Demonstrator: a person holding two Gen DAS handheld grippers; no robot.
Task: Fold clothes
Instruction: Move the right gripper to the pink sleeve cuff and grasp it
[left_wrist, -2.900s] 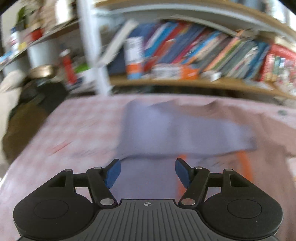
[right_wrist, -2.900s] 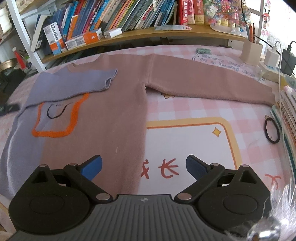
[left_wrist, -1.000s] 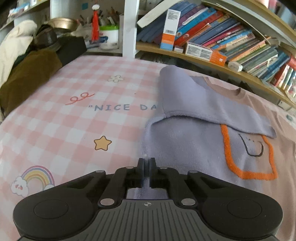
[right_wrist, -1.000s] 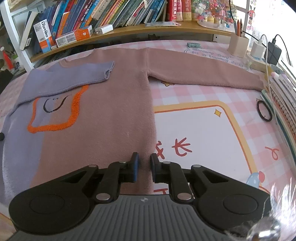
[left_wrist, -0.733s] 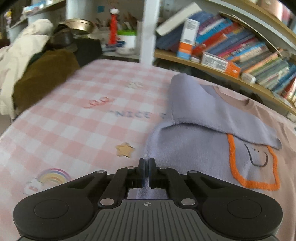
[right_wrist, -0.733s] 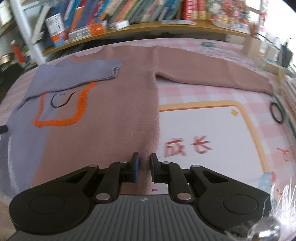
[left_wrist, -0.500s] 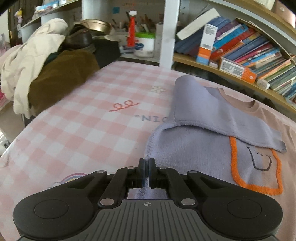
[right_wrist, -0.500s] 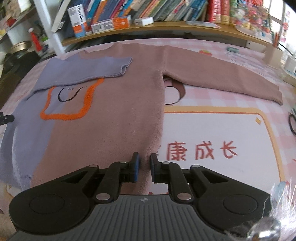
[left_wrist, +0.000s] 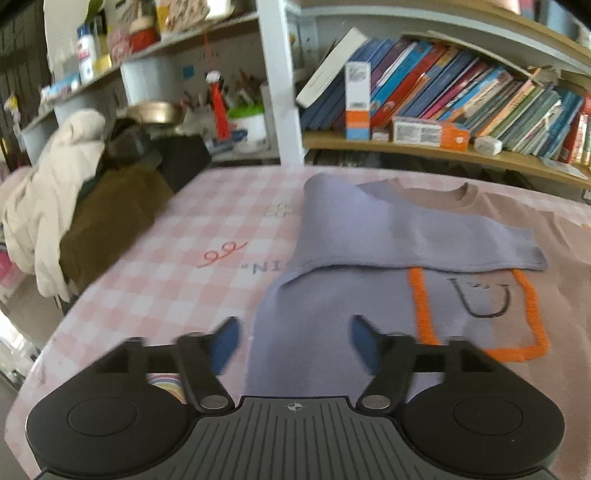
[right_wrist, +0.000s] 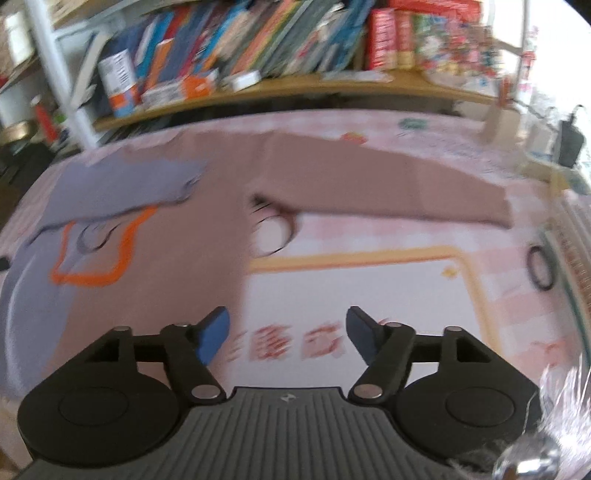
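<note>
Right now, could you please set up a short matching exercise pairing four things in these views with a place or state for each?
Things:
1. purple sleeve
2. brown sleeve
3. black hair tie
4. left gripper

States:
A. stretched out flat across the table
B. jaws open, nothing gripped
C. folded across the sweater's chest
D. lying on the tablecloth near the right edge

Pairs: 1-C, 2-A, 3-D, 4-B

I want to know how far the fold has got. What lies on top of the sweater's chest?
The purple sleeve lies folded across the sweater, above the orange square. What the sleeve covers cannot be seen.
</note>
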